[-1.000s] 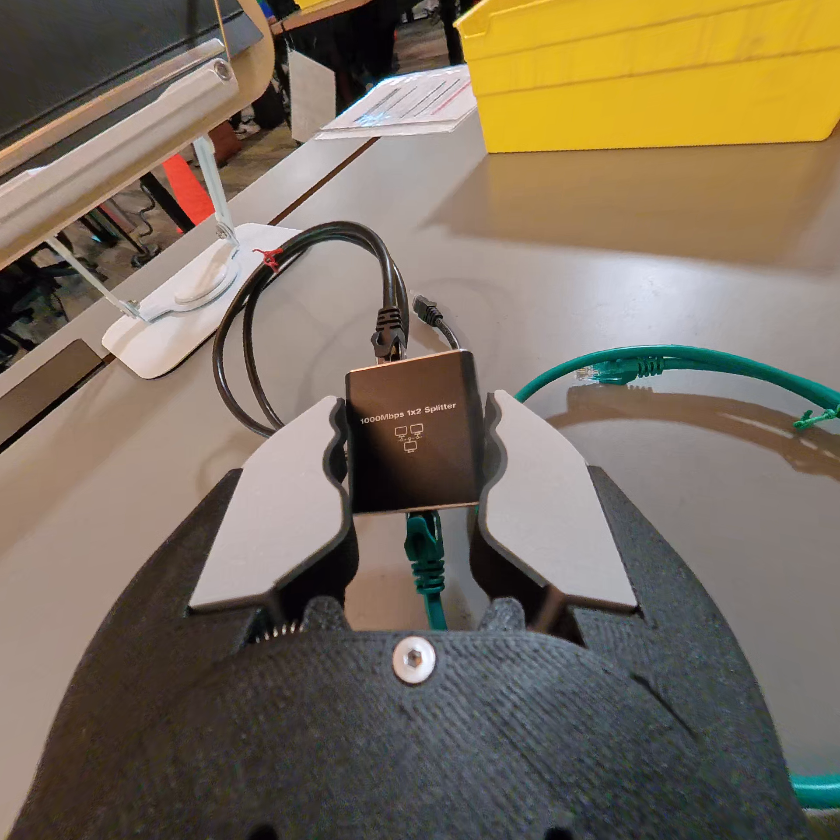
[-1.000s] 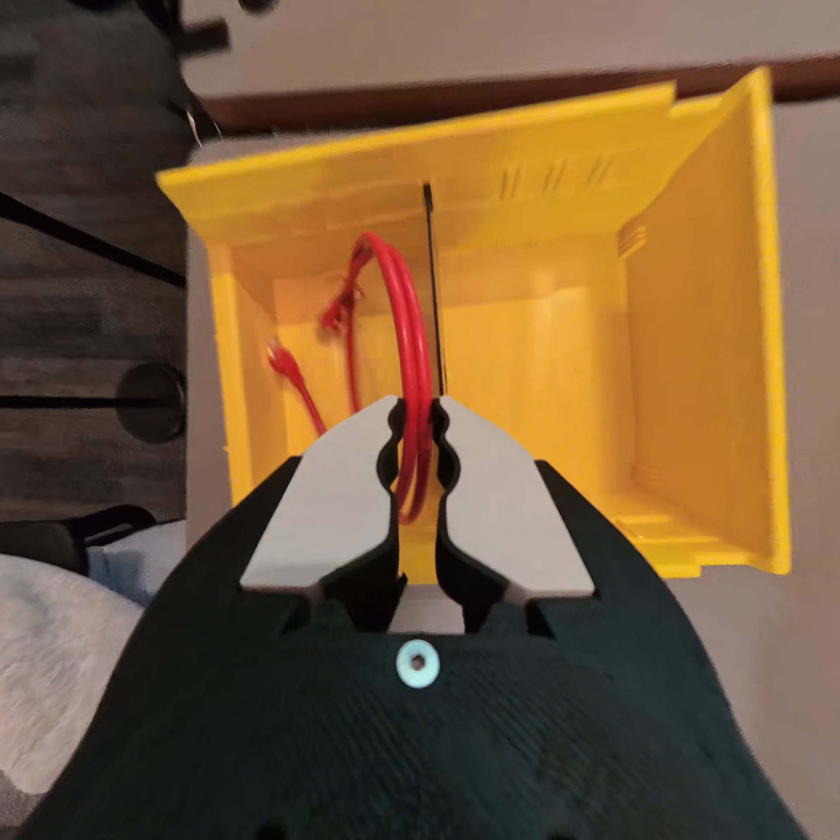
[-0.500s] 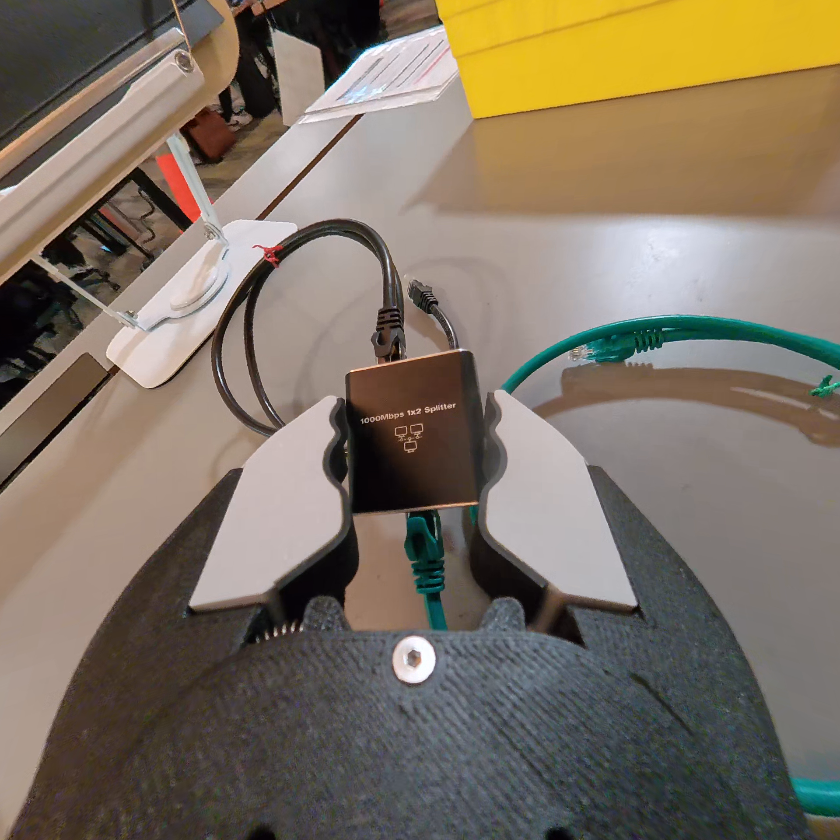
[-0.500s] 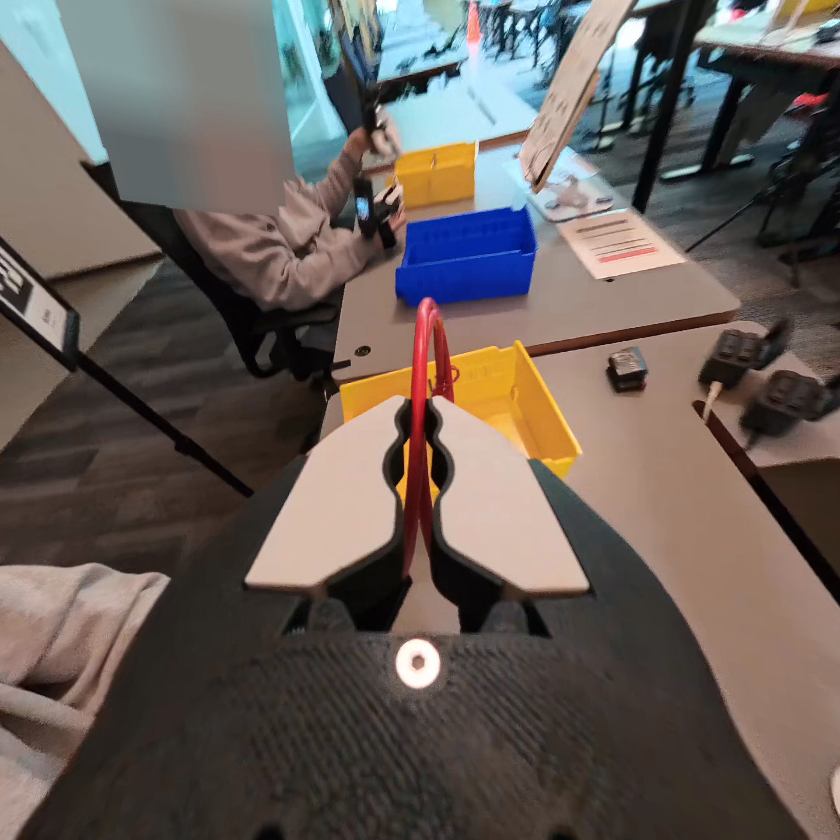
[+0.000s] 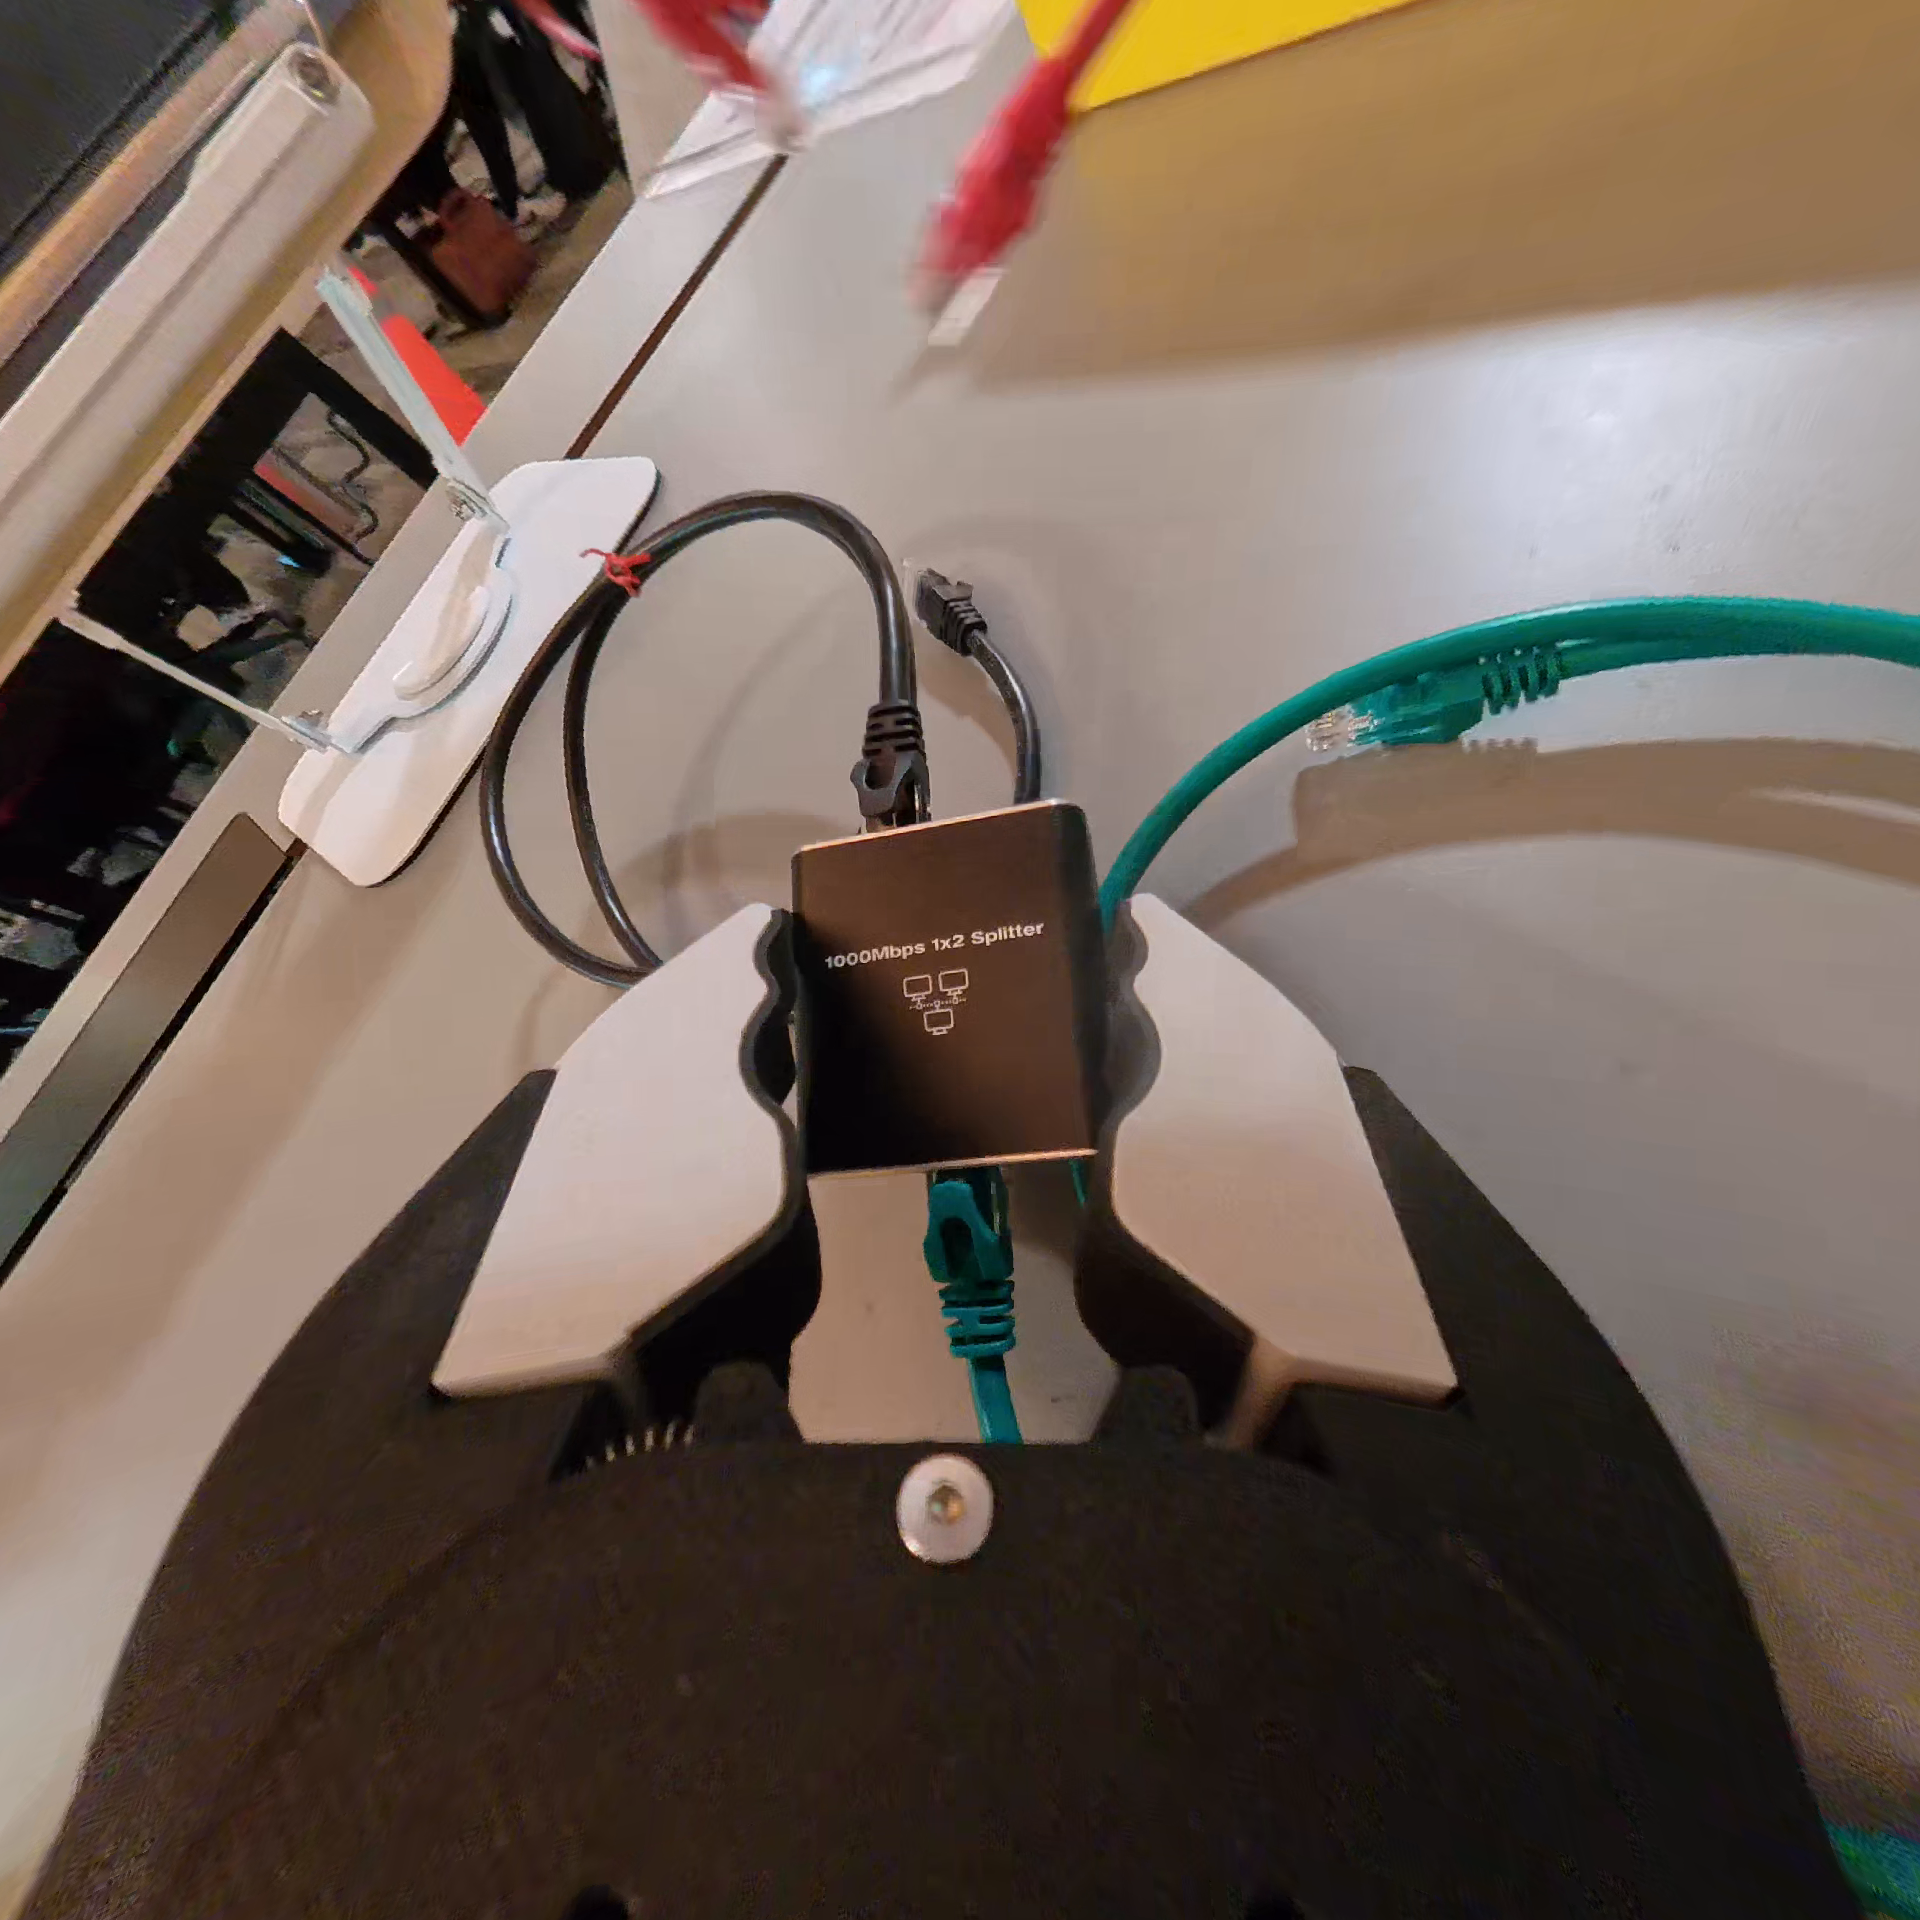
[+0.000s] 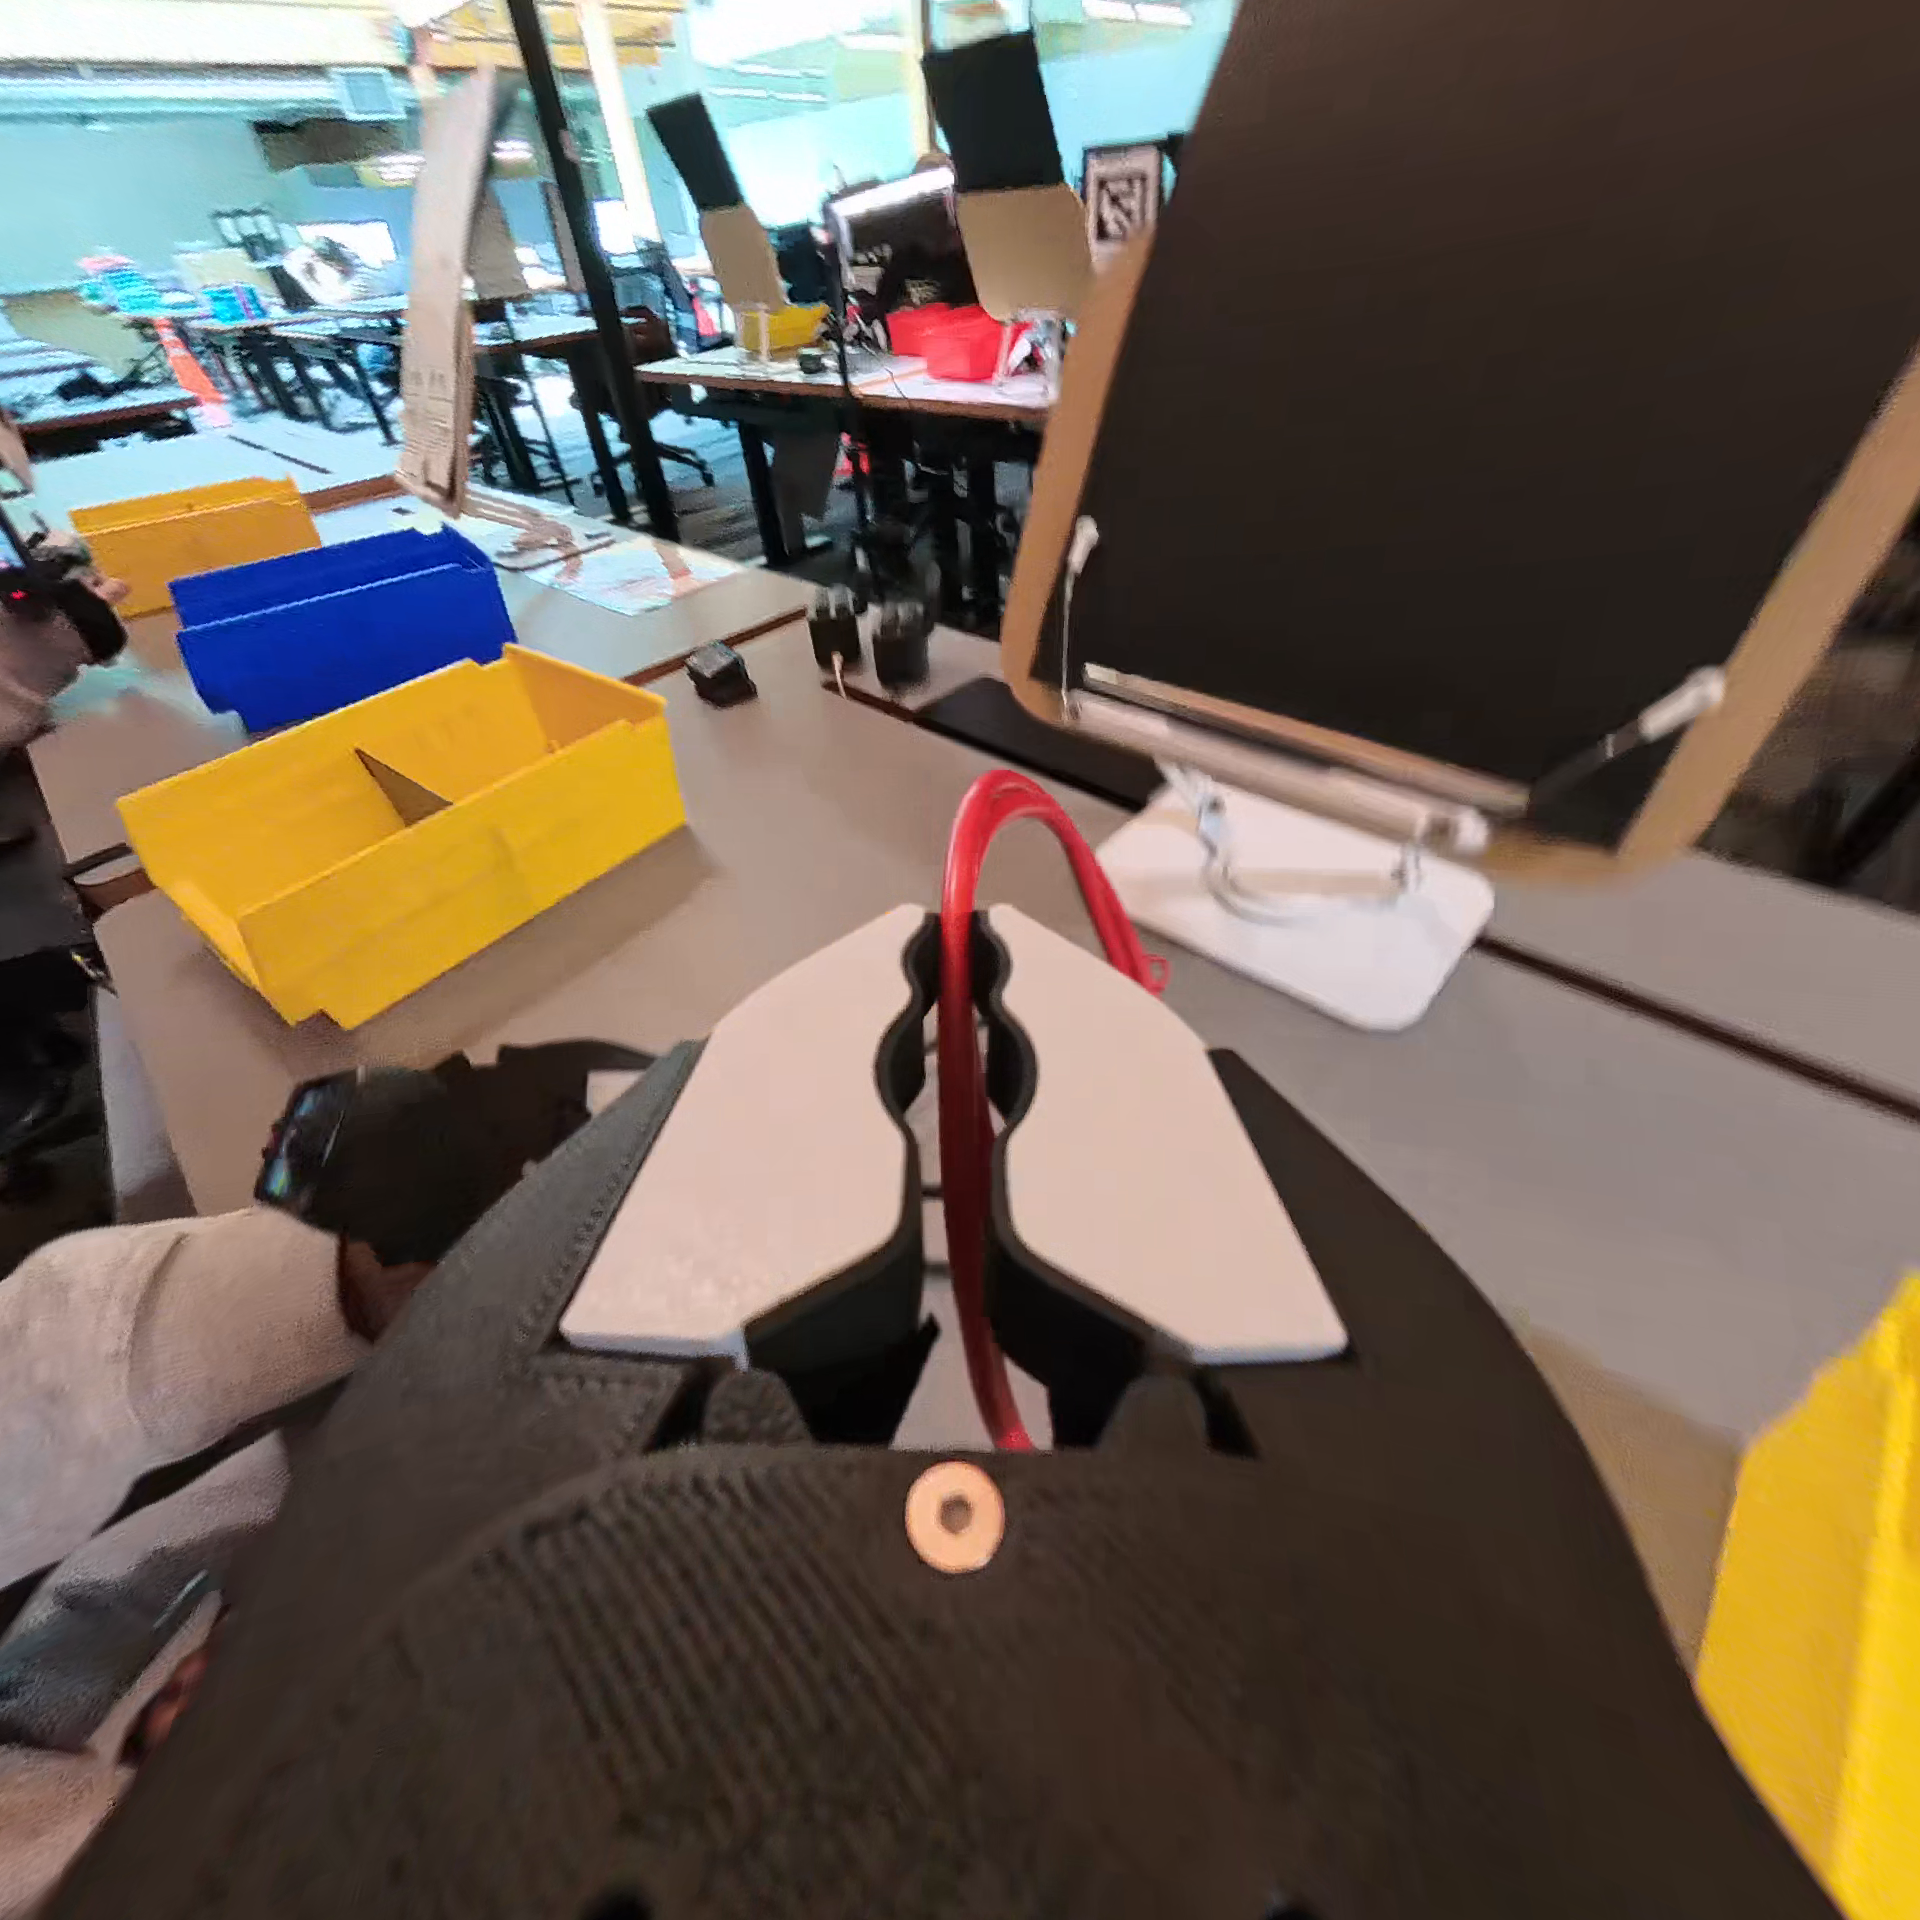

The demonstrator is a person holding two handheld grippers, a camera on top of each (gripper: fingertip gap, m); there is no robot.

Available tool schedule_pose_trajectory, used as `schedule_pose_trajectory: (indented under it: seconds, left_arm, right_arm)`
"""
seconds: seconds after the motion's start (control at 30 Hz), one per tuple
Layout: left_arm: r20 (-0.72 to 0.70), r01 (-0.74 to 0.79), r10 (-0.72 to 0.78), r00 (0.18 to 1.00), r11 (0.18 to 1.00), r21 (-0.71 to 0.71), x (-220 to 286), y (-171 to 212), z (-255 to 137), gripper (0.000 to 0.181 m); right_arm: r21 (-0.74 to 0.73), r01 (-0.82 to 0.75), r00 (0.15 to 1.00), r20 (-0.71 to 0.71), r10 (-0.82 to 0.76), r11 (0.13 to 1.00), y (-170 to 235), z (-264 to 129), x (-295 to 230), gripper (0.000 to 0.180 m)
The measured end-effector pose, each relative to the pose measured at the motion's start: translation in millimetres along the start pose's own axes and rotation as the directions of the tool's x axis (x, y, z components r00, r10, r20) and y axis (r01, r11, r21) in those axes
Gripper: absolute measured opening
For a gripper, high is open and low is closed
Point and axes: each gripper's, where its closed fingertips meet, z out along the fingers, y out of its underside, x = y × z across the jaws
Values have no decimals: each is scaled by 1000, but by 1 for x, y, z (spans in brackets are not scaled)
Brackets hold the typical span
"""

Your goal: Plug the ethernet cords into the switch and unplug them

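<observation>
Swinging in over the grey worktop (image 5: pixel 1455 436), the red cord (image 6: pixel 961 1091) has left the yellow bin (image 6: pixel 416 862) it was being lifted from a second ago — its blurred plugs (image 5: pixel 987 208) now dangle at the top of the left wrist view, where half a second back none showed. The right tongs (image 6: pixel 956 935) stay nearly shut, pinching the cord's loop. The left tongs (image 5: pixel 940 925) remain clamped on the sides of the black switch (image 5: pixel 940 987), unmoved on the worktop, with a black cord (image 5: pixel 888 748) in its far side and a green cord (image 5: pixel 971 1278) in its near side. A third cord is on its way — the likely next step is plugging it into the switch
</observation>
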Motion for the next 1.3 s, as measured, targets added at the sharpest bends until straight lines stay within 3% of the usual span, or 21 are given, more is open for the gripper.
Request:
schedule_pose_trajectory:
  seconds: [0.03,0.2,0.37,0.5,0.63,0.73,0.83,0.93,1.1,1.3]
  left_arm:
    - [2,-14,14,1000,1000,-11,1,1,1,58]
    - [6,-50,50,999,998,-41,4,4,5,58]
    - [5,-48,48,999,998,-43,4,4,5,58]
    - [2,-46,47,999,998,-37,4,4,4,58]
    - [-4,-40,40,999,999,-32,4,3,4,58]
    - [-8,-38,38,999,999,-29,5,3,4,58]
    - [-8,-39,38,999,999,-30,5,3,4,58]
    - [-9,-44,44,999,998,-35,5,3,4,58]
    - [-8,-49,48,999,998,-37,6,4,5,58]
    - [-8,-55,55,998,998,-37,6,4,5,58]
  right_arm:
    - [-20,-41,999,0,41,999,12,-6,1,6]
    - [-57,-203,979,-6,203,978,46,-30,13,6]
    - [-108,-418,907,15,421,902,94,-27,47,6]
    - [-146,-489,872,-63,485,860,132,-23,77,26]
    - [-124,-383,920,-137,367,915,125,-27,85,44]
    - [-114,-167,958,-254,134,979,107,-35,90,51]
    - [-118,45,918,-387,-87,992,86,-46,96,53]
    - [-74,150,881,-442,-167,986,64,-56,92,54]
    - [-8,196,907,-379,-185,981,52,-55,72,49]
    - [-160,181,939,-266,-219,970,94,-27,58,44]
